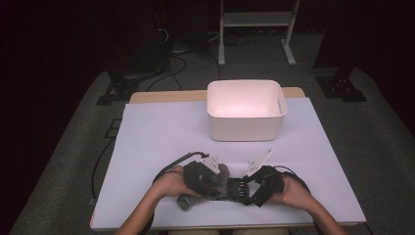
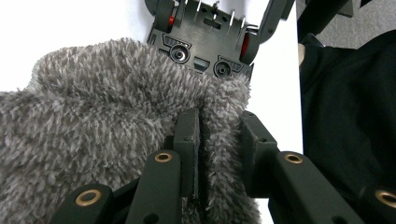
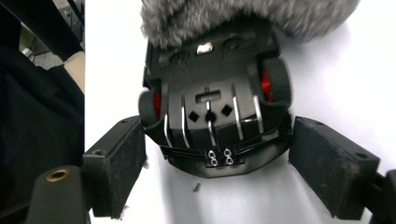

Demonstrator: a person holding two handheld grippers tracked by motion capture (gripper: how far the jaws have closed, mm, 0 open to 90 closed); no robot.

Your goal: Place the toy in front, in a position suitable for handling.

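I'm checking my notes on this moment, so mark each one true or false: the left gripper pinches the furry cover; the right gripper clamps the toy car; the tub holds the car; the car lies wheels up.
1. The left gripper pinches the grey furry cover. True.
2. The right gripper clamps the toy car. False: its jaws stand apart on either side of the car, with gaps.
3. The white tub holds the car. False: the car lies on the table, nearer the person.
4. The car's underside faces the right gripper's camera. True.
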